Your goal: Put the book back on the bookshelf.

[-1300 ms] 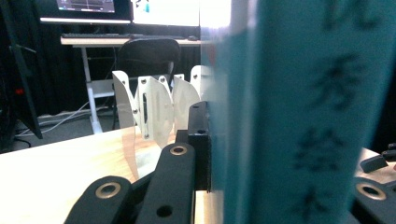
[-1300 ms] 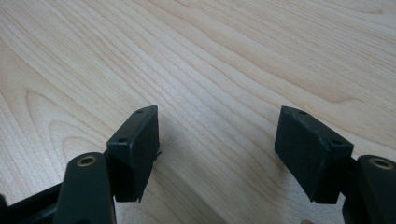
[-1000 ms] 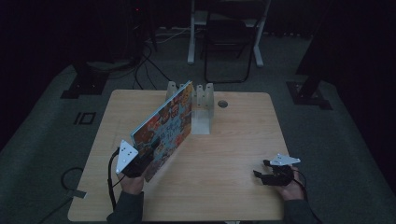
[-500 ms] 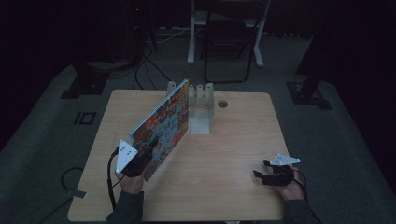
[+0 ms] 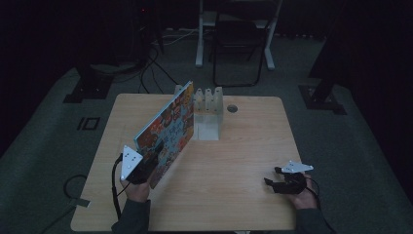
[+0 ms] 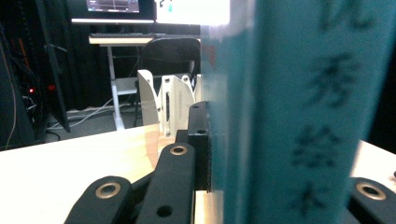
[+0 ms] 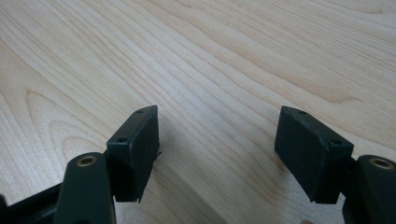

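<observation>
The left gripper (image 5: 146,163) sits toward seven o'clock on the wooden surface (image 5: 243,146), held in the person's left hand (image 5: 136,189), with its grey three-cornered plate facing up. Its jaws are clamped on the near lower corner of a large picture book (image 5: 168,129) with a busy, colourful cover. The book stands on edge, tilted, running from the gripper up toward twelve o'clock, where its far end reaches a white slotted rack (image 5: 204,100) at the back of the surface. In the left gripper view the book's teal spine (image 6: 299,112) with dark printed characters rises right in front of the lens, pinched between the black jaws, and the white rack (image 6: 168,102) stands beyond it.

Behind the rack, near one o'clock, there is a small round hole (image 5: 232,108) in the surface. Off the surface at twelve o'clock a dark chair (image 5: 241,48) stands on the floor.

The right gripper (image 5: 280,178) rests at about four o'clock, well apart from the book, in the person's right hand (image 5: 302,195). In the right gripper view its jaws stand wide apart with nothing between them, bare wood grain (image 7: 233,70) showing beneath.
</observation>
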The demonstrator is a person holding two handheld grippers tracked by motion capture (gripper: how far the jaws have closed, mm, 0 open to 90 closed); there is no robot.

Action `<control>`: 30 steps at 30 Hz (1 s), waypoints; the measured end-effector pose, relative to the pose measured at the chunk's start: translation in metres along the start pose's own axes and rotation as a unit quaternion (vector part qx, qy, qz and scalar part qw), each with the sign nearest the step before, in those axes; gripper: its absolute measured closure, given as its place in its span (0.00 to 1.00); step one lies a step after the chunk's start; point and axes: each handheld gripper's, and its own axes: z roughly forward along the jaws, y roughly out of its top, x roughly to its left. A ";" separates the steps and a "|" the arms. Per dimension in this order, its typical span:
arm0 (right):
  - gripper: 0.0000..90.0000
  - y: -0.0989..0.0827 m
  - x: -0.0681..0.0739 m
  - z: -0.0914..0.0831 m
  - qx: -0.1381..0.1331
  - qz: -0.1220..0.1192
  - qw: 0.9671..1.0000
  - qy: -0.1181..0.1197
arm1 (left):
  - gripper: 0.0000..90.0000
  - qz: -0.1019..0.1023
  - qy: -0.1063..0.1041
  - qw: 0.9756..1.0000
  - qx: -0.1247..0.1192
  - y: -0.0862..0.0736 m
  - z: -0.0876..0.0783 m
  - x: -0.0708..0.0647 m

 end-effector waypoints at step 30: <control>0.33 0.000 0.000 0.000 0.000 0.000 1.000 0.001 | 0.90 -0.006 0.029 0.999 0.011 -0.002 0.015 0.001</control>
